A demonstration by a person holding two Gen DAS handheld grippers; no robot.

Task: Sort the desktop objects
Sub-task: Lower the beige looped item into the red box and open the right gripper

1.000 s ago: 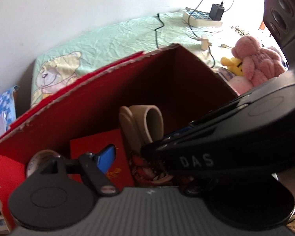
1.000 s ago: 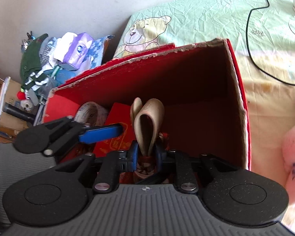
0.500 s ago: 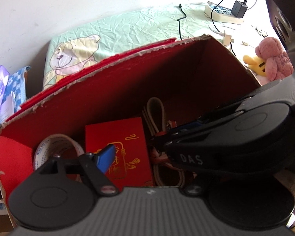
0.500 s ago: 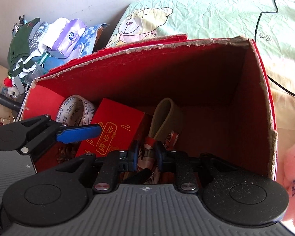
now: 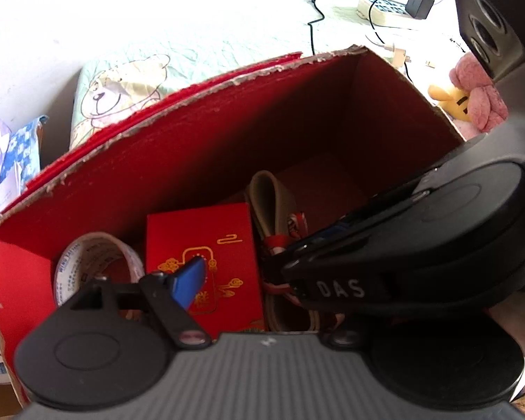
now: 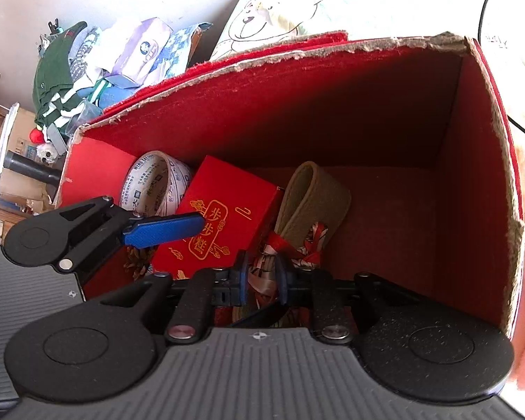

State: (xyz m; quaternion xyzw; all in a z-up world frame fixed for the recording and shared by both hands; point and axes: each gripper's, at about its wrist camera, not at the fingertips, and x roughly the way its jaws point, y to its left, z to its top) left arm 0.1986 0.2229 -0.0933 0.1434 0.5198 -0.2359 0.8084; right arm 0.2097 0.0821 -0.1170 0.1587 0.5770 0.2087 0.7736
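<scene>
An open red cardboard box (image 6: 472, 175) holds a roll of printed tape (image 6: 150, 182), a small red gift box with gold characters (image 6: 224, 220) and a beige strap loop (image 6: 315, 196) tied with red-and-white ribbon. My right gripper (image 6: 261, 274) is low inside the box, shut on the ribbon end of the strap, whose loop rests on the box floor. My left gripper (image 5: 259, 273) hangs open over the tape roll (image 5: 87, 255) and gift box (image 5: 206, 238). Its blue left finger (image 6: 164, 231) shows; the right gripper's body (image 5: 402, 245) hides the other finger.
The box stands on a bear-print cloth (image 5: 122, 80). A power strip with charger and cables (image 5: 385, 3), a pink plush toy (image 5: 472, 94) and a dark speaker (image 5: 486, 17) sit to the right. Clothes and tissue packs (image 6: 98, 59) pile up left of the box.
Both grippers have dropped lower into the box. The strap, held upright above the contents a second ago, now lies with its loop on the box floor, still in the right gripper.
</scene>
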